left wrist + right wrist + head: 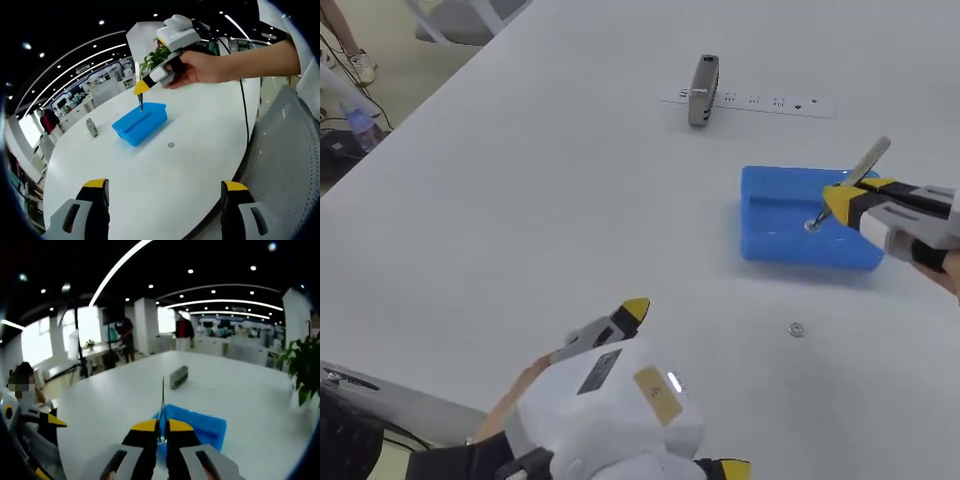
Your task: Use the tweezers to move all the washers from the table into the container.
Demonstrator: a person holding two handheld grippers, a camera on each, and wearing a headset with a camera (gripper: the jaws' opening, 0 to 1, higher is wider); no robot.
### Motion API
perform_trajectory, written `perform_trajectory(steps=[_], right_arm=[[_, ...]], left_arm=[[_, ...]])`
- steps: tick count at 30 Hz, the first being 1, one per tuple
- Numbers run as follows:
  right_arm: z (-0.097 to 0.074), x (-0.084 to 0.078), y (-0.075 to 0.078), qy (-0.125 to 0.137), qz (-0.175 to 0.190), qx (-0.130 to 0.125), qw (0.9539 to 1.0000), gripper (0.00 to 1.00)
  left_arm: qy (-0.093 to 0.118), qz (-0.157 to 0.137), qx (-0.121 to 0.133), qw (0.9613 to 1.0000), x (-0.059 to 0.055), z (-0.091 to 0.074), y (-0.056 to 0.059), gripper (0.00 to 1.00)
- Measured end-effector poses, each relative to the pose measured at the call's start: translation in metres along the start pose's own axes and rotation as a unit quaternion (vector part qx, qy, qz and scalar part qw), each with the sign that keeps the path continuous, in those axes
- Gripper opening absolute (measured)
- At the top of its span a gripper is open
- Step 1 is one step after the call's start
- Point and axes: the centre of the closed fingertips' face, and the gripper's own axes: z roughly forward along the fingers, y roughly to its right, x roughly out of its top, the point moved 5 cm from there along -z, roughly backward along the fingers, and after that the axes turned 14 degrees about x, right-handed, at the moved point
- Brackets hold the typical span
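1. Hanging nearest the person, the left claw [164,186] is released, its two yellow-tipped jaws spread wide above the white bench [550,200] with nothing between them.
2. Next out, a single washer [796,329] lies flat on the bench, in front of the blue container [808,250] and apart from it.
3. The container is a shallow open tray resting on the bench, right of the middle in the head view.
4. Reaching in from the right, a hand [200,67] holds the right claw [840,203], which is clenched on the tweezers [868,160], its jaws pressed together around them.
5. The tweezers slant downward, their tips over the inside of the container. A small grey speck sits at the tips, too small to make out as a washer or not.
6. Farther back, a small grey box [703,90] stands on the bench at the end of a white power strip [770,102], both well beyond the container.
7. Farthest off, in the right gripper view, two people [183,332] stand in the room past the bench.
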Motion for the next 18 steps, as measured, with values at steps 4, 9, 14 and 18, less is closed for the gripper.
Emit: perform_trajectory(steps=[4,9,14,18], right_arm=[[0.006,0.002,0.02,0.0,-0.006,-0.011,0.9999,0.02],[0.016,-0.008,0.032,-0.011,-0.013,-0.02,0.9996,0.02],[0.027,-0.025,0.044,-0.028,-0.014,-0.033,0.9989,0.02],[0.034,-0.038,0.05,-0.033,-0.006,-0.04,0.9986,0.02]], left_arm=[[0.0,0.001,0.0,1.0,0.0,0.0,0.0,0.95],[-0.002,0.003,0.0,1.0,-0.001,0.001,0.0,0.94],[-0.005,0.006,0.0,1.0,-0.002,0.001,0.0,0.94],[-0.005,0.002,0.0,1.0,-0.002,0.001,-0.001,0.94]])
